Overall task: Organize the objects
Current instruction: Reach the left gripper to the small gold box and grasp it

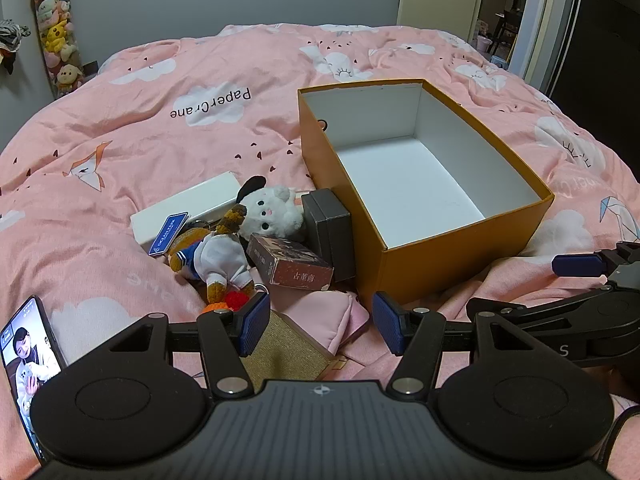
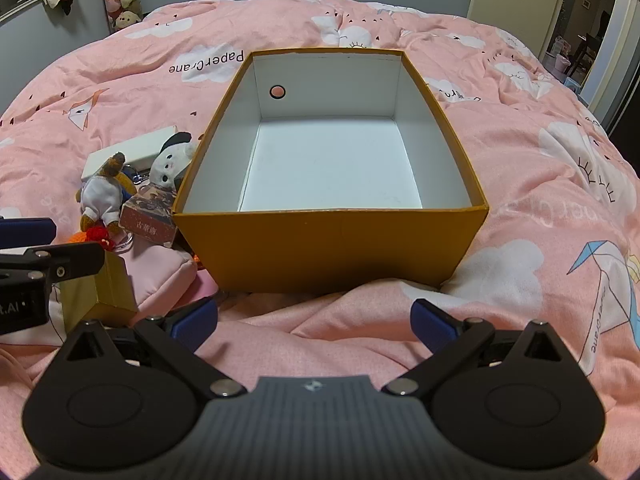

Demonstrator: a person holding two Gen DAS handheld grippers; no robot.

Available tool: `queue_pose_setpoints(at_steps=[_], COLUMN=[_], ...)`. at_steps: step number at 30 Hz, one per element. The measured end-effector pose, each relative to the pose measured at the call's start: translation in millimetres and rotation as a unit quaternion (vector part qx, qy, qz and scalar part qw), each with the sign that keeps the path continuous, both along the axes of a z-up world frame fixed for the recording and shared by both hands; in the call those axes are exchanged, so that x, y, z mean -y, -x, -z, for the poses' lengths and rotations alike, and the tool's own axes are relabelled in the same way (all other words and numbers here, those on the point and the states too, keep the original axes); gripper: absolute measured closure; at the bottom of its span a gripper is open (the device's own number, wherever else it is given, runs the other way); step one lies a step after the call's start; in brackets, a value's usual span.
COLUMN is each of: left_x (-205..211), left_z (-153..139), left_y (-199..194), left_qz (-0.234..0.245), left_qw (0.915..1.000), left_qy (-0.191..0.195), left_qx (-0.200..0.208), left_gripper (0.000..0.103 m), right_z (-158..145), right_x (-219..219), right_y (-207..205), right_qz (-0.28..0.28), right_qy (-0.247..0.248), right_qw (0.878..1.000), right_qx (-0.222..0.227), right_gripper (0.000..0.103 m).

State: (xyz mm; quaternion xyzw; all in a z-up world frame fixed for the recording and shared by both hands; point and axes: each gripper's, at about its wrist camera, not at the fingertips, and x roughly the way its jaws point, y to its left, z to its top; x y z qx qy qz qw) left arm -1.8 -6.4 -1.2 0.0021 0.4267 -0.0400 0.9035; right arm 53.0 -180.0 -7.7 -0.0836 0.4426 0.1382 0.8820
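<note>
An empty orange box [image 1: 460, 258] [image 2: 328, 244] with a white inside stands on the pink bed. To its left lies a pile: a white plush dog [image 1: 270, 212] [image 2: 170, 162], a brown plush in a white shirt [image 1: 218, 258] [image 2: 100, 194], a brown card box [image 1: 290, 264] [image 2: 146, 224], a dark grey box [image 1: 330, 226], a flat white box [image 1: 188, 206] [image 2: 128, 148], a pink pouch [image 1: 328, 316] [image 2: 160, 280] and a gold box [image 1: 280, 348] [image 2: 100, 292]. My left gripper [image 1: 320, 326] hangs open over the gold box and pouch. My right gripper [image 2: 314, 322] is open above bare bedding, in front of the orange box.
A phone [image 1: 26, 360] with a lit screen lies at the left. Pink duvet [image 2: 540, 184] spreads around the box. A tube of plush toys [image 1: 56, 28] stands by the far wall, and a doorway [image 1: 504, 8] opens at the back right.
</note>
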Motion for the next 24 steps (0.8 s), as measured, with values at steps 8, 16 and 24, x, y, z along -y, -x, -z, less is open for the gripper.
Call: queue_pose_setpoints(at_steps=[8,16,24], left_x=[0.0,-3.5,-40.1], left_z=[0.0,0.9,-4.9], left_y=[0.0,3.5,7.0], left_qz=[0.0,0.006,-0.024], left_qw=[1.0,1.0,0.9966], left_qy=[0.0,0.004,0.071], left_qx=[0.0,-0.005,-0.036], left_gripper=[0.034,0.034,0.061], right_z=[1.2,2.9,-8.1], right_x=[-0.2,-4.3,-14.3], right_y=[0.5,0.4,-1.8], right_qz=[-0.003,-0.018,-0.082], right_qy=[0.001,0.0,-0.027], right_qw=[1.0,1.0,0.996], right_qx=[-0.002,-0.011,-0.009], right_gripper=[0.001,0.001,0.021])
